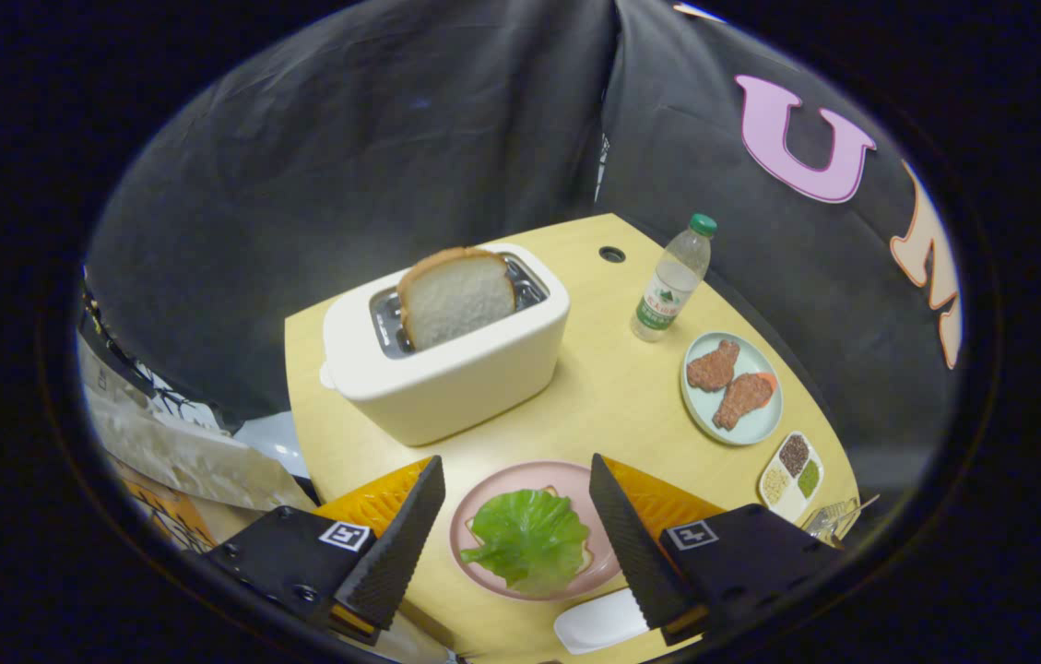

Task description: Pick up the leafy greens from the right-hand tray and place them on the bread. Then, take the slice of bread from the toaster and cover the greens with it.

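My gripper (517, 498) hangs open above a pink plate (483, 493) on the yellow table, with nothing between its fingers. On the plate a green leaf (529, 538) lies over a slice of bread whose edge peeks out at the leaf's right side (586, 556). Beyond the fingers stands a cream toaster (451, 364) with a bread slice (457, 295) sticking up out of its slot.
A water bottle (673, 279) stands right of the toaster. Nearer, on the right, a pale blue plate (730, 424) holds two brown meat pieces. A small divided dish (792, 475) sits by the table's right edge. A white object (598, 621) lies just below the pink plate.
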A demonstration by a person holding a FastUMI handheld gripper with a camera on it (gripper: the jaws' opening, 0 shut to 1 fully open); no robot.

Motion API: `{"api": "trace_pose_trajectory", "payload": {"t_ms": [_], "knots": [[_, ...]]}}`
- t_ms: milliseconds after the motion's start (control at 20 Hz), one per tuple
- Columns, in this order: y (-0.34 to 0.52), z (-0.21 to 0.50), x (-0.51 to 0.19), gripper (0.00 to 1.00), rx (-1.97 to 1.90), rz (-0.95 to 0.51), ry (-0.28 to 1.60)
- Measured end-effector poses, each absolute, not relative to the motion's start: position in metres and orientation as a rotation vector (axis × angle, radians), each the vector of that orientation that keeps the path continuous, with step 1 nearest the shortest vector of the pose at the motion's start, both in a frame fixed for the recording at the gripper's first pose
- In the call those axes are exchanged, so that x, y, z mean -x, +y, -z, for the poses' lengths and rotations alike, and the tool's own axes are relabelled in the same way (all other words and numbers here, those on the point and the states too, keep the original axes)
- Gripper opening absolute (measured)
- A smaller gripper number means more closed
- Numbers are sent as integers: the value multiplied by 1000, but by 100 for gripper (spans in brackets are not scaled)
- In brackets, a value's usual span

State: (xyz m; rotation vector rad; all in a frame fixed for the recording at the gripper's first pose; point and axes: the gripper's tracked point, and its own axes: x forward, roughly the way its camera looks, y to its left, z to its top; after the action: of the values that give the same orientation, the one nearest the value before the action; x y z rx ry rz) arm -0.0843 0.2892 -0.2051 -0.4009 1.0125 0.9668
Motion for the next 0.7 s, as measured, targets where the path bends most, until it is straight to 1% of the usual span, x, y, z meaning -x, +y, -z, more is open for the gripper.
{"api": "trace_pose_trajectory", "payload": {"t_ms": [400,700], "knots": [[327,182,53,100,334,-912,1089],[373,166,44,98,286,-940,1089]]}}
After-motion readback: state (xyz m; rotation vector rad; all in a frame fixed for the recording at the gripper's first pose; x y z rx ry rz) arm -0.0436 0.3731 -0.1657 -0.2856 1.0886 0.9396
